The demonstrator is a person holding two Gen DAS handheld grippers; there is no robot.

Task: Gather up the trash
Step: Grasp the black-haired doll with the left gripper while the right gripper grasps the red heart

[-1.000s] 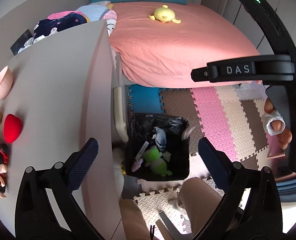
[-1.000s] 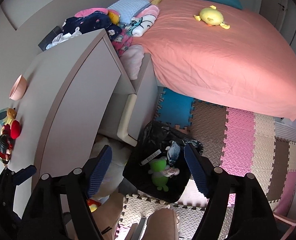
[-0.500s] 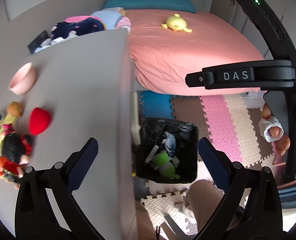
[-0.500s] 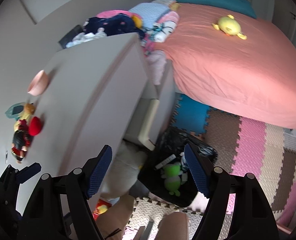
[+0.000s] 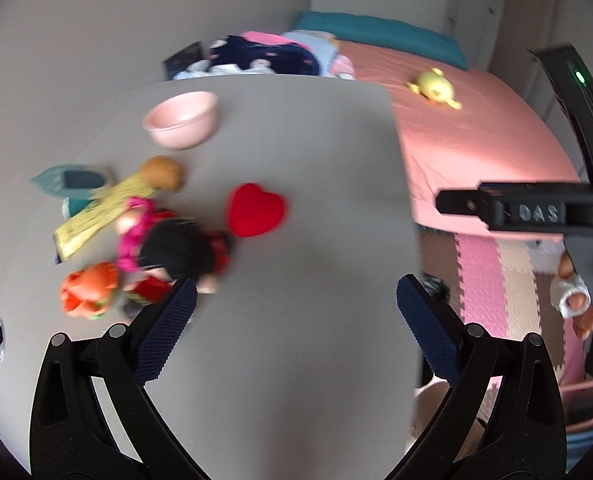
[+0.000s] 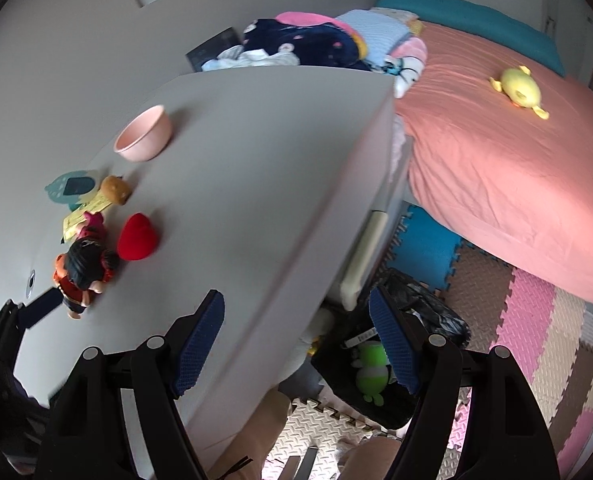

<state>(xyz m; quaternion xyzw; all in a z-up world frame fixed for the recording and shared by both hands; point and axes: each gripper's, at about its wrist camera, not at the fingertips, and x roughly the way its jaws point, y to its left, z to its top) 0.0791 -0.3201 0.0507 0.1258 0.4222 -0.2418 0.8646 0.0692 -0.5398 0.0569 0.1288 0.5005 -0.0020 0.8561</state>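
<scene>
My left gripper (image 5: 294,312) is open and empty above the grey desk (image 5: 296,360). On the desk lie a red heart (image 5: 255,209), a black-haired doll (image 5: 176,252), an orange toy (image 5: 88,290), a yellow paper (image 5: 96,216), a brown ball (image 5: 162,172) and a pink bowl (image 5: 182,119). My right gripper (image 6: 296,340) is open and empty over the desk's edge. The black trash bin (image 6: 380,376) stands on the floor below it, with a green toy (image 6: 370,372) and scraps inside. The heart (image 6: 136,236) and doll (image 6: 84,272) also show in the right wrist view.
A bed with a pink sheet (image 6: 496,160) and a yellow plush (image 6: 518,88) fills the right side. Folded clothes (image 6: 316,44) are piled behind the desk. Foam puzzle mats (image 6: 536,320) cover the floor. The right gripper's body (image 5: 556,212) shows at the left view's right edge.
Both grippers have swung left, from over the trash bin toward the desk top. The toys on the desk now sit near the middle of the left view; the bin has almost left it.
</scene>
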